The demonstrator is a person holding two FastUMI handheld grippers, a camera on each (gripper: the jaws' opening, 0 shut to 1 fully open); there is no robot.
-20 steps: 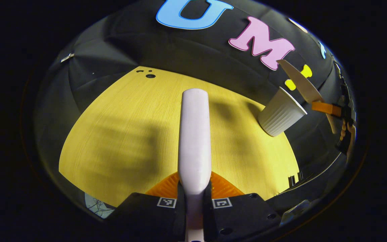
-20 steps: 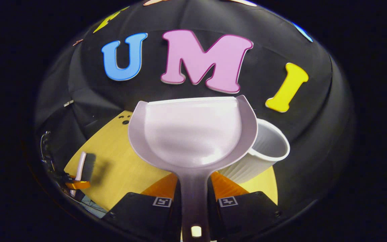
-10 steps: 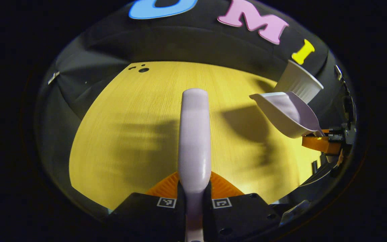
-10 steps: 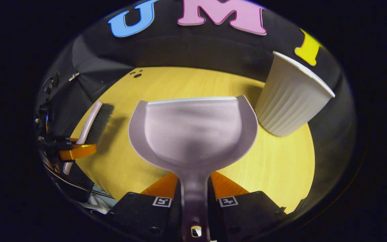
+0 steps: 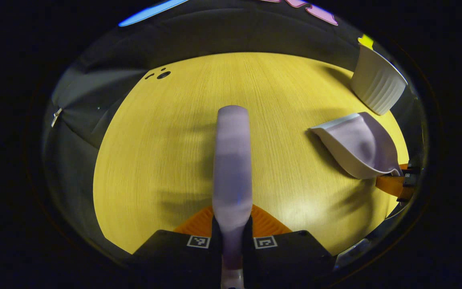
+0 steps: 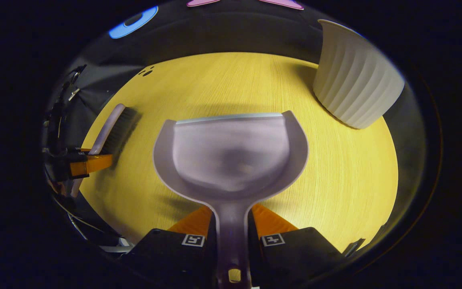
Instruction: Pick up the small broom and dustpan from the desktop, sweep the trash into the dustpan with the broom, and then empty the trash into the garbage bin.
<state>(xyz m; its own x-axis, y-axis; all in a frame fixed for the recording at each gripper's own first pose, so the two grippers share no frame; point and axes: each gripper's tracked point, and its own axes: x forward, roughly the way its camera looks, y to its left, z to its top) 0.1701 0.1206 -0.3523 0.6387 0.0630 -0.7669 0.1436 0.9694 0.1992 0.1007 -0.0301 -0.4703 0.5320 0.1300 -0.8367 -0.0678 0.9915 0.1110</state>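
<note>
My left gripper [image 5: 232,220] is shut on the handle of the small broom [image 5: 232,160], whose pale lilac back points forward above the yellow tabletop [image 5: 163,152]. In the right gripper view the broom [image 6: 114,126] shows its dark bristles hanging toward the table at the left, with the left gripper [image 6: 88,165] behind it. My right gripper [image 6: 231,220] is shut on the handle of the pale lilac dustpan [image 6: 231,154], held low over the table with its lip forward. From the left gripper view the dustpan [image 5: 357,144] lies to the right. The white ribbed bin [image 6: 355,86] stands upright at the table's far right.
The bin [image 5: 378,86] stands near the table's far right edge, just beyond the dustpan. Small dark holes [image 5: 163,74] mark the table's far left corner. Black cloth walls close in behind the table. Cables [image 6: 60,108] hang at the left.
Both grippers have tipped down toward the tabletop. The dustpan has come away from over the bin and dropped low over the table. The broom stays gripped.
</note>
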